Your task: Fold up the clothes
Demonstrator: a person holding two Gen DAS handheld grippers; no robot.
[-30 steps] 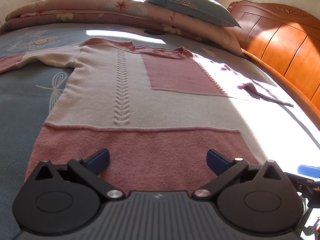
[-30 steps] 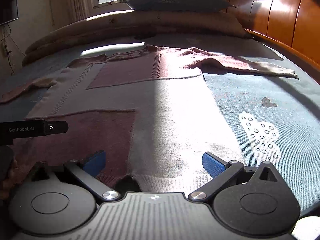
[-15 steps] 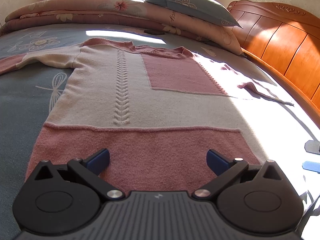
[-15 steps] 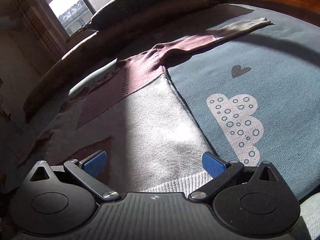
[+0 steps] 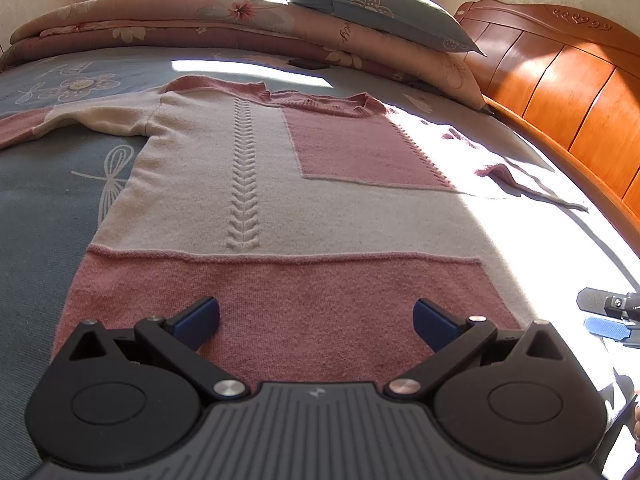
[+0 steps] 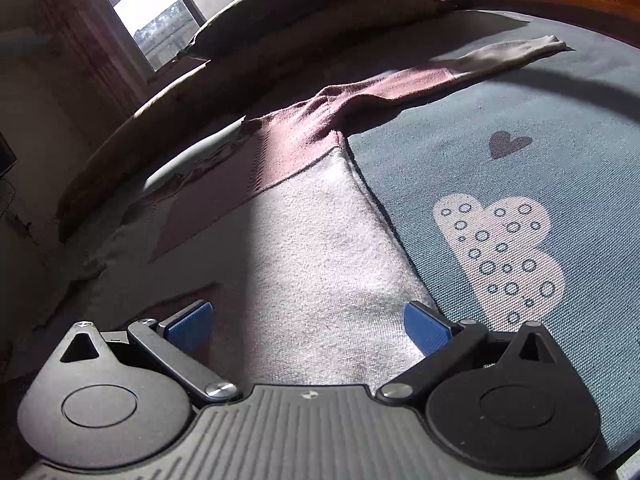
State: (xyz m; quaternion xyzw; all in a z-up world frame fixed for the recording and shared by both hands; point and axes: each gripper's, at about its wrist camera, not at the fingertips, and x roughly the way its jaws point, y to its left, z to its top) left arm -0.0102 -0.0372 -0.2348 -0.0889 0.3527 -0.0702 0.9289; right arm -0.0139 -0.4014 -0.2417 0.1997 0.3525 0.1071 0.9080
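A pink and cream knitted sweater (image 5: pixel 280 208) lies flat on the bed, front up, both sleeves spread out. My left gripper (image 5: pixel 316 318) is open low over the pink hem band, nothing between its blue pads. In the right wrist view the same sweater (image 6: pixel 320 248) fills the middle, its right sleeve (image 6: pixel 460 72) stretched toward the headboard. My right gripper (image 6: pixel 308 326) is open over the sweater's cream right side near the hem, its right fingertip (image 6: pixel 426 326) at the side edge. The right gripper's fingers (image 5: pixel 612 320) also show at the left wrist view's right border.
The blue patterned bedsheet (image 6: pixel 520 184) lies under the sweater. A folded floral quilt (image 5: pixel 200 24) and a pillow (image 5: pixel 380 4) are piled at the far side. An orange wooden headboard (image 5: pixel 568 96) runs along the right. A small dark object (image 5: pixel 309 63) sits by the quilt.
My right gripper has swung right and tilted, from facing the sweater's middle to its right side edge and sleeve. The left gripper has held still over the hem.
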